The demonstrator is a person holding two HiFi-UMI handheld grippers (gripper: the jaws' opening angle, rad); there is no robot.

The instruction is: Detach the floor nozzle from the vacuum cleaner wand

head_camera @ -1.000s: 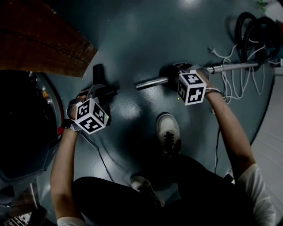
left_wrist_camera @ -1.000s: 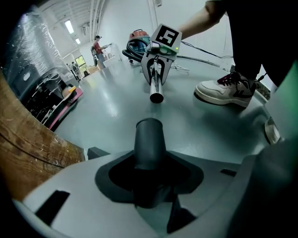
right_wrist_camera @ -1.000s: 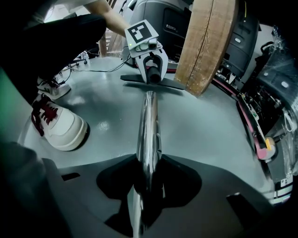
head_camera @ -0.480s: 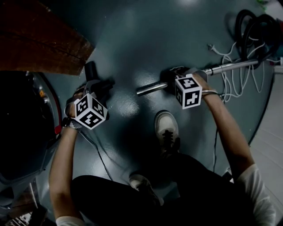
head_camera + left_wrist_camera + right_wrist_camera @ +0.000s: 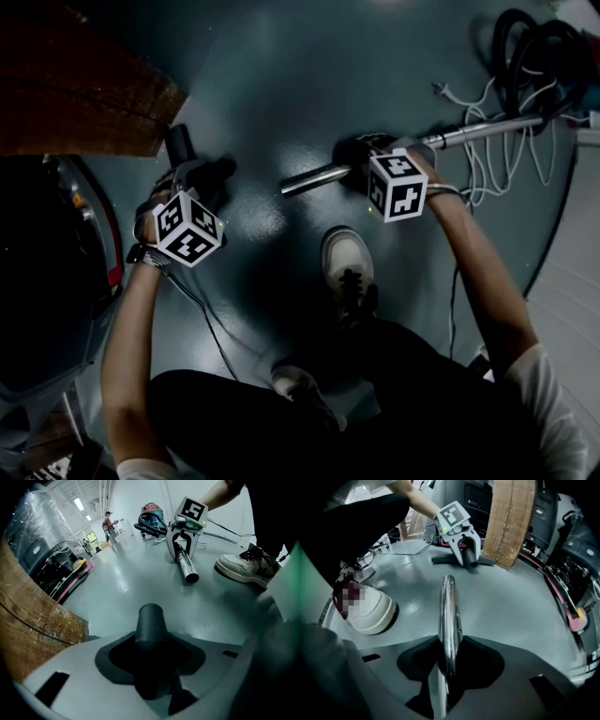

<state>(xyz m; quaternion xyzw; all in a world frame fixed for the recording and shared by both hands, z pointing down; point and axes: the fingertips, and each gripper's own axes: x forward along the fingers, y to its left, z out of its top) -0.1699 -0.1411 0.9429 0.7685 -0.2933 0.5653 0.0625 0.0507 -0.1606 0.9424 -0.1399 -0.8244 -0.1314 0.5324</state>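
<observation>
Your left gripper point(image 5: 467, 556) is clamped on the nozzle neck point(image 5: 150, 620) near the floor point(image 5: 281, 94), your right gripper point(image 5: 182, 550) on the shiny wand point(image 5: 447, 616), apart from it, and that smooth wand could slip out onto your shoe point(image 5: 347, 262).

White sneaker point(image 5: 349, 265) on glossy grey floor point(image 5: 281, 84), wooden board point(image 5: 75, 94) at upper left, tangled white cables point(image 5: 494, 155) at upper right

dark nozzle neck point(image 5: 150, 620) lies detached, well apart from the chrome wand point(image 5: 449, 616).
</observation>
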